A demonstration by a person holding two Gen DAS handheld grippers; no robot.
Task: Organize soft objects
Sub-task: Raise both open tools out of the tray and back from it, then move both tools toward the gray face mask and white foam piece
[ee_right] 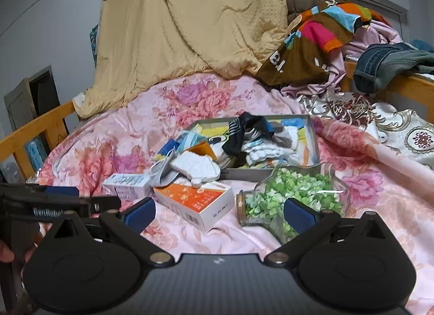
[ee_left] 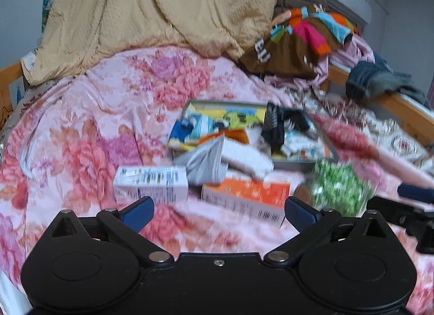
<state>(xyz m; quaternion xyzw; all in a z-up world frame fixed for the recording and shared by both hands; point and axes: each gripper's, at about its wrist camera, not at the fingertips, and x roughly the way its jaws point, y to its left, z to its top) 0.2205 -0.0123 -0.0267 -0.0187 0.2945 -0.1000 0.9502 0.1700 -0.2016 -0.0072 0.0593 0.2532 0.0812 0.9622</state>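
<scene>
Both hand-held grippers hover low over the bed [ee_right: 114, 130], side by side and facing the clutter. The left hand-held gripper [ee_left: 218, 210] is spread wide and holds nothing; the right hand-held gripper [ee_right: 218, 211] is likewise wide open and empty, with the left one showing at its left edge.

The soft things sit mostly in and around a shallow grey tray [ee_right: 314, 135] in the middle of the floral quilt. Inside it lies a loose heap of socks [ee_right: 260, 146], a dark striped one draped on top of white ones, none paired or folded. A white sock [ee_right: 198, 168] and a grey one [ee_right: 162, 172] spill over the tray's near left corner onto an orange-and-white box [ee_right: 195, 201], with a small white carton [ee_right: 127, 184] just beside them. A glass jar of green paper stars [ee_right: 293, 195] lies on its side near the tray's front right corner.

Judging by this, the sorting has barely begun: nothing looks tidied, and the strays outside the tray are probably the first to gather, though the left view is too blurred to confirm details
</scene>
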